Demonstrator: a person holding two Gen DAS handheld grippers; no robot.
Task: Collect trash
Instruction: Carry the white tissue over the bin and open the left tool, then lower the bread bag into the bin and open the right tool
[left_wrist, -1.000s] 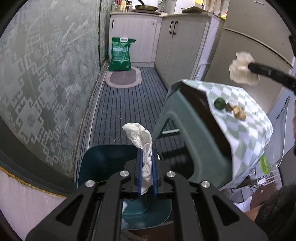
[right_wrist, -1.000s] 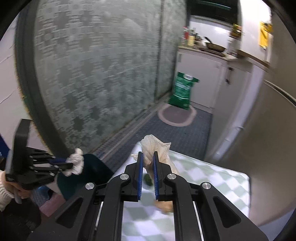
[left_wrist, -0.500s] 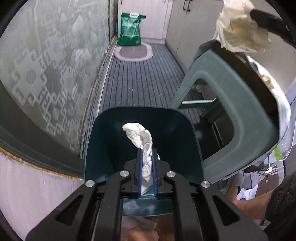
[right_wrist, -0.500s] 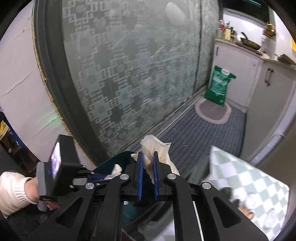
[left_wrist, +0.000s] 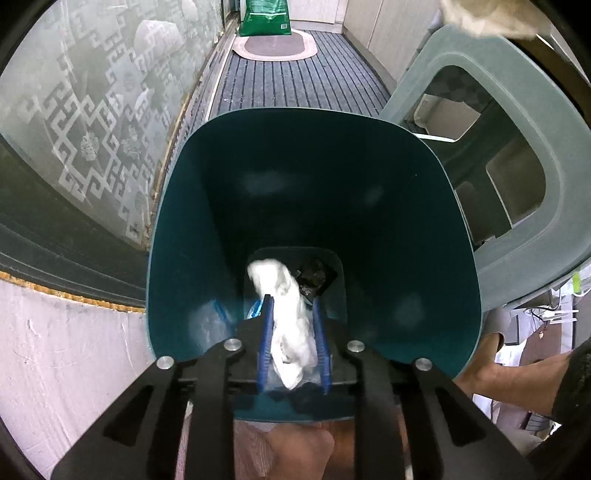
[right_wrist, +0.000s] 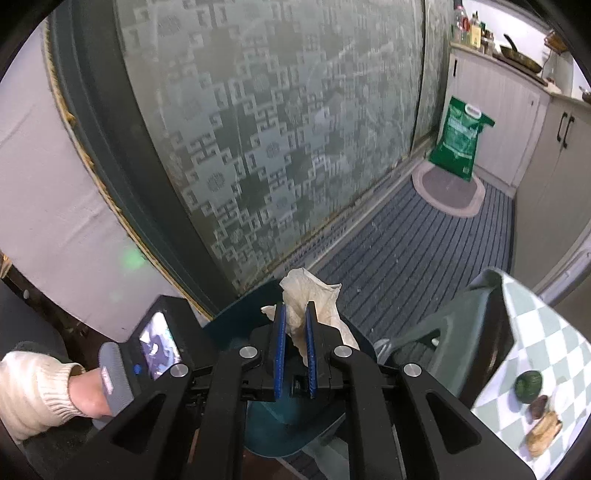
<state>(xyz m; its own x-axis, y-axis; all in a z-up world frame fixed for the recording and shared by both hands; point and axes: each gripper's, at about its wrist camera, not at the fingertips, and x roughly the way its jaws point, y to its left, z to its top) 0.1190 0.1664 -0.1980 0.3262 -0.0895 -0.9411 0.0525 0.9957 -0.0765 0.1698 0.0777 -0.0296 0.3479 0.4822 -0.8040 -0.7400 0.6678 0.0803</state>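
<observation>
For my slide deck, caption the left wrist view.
Left gripper, jaws opening, releases a white tissue into the dark teal bin.

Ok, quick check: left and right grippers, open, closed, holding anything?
Left gripper: jaws opening, white tissue between them, over the teal bin.
Right gripper: shut on a crumpled beige tissue.

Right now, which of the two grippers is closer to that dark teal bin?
Left. The left gripper reaches down inside the bin, its jaws opening around a white tissue. The right gripper hangs above the bin's rim, shut on a crumpled napkin.
</observation>
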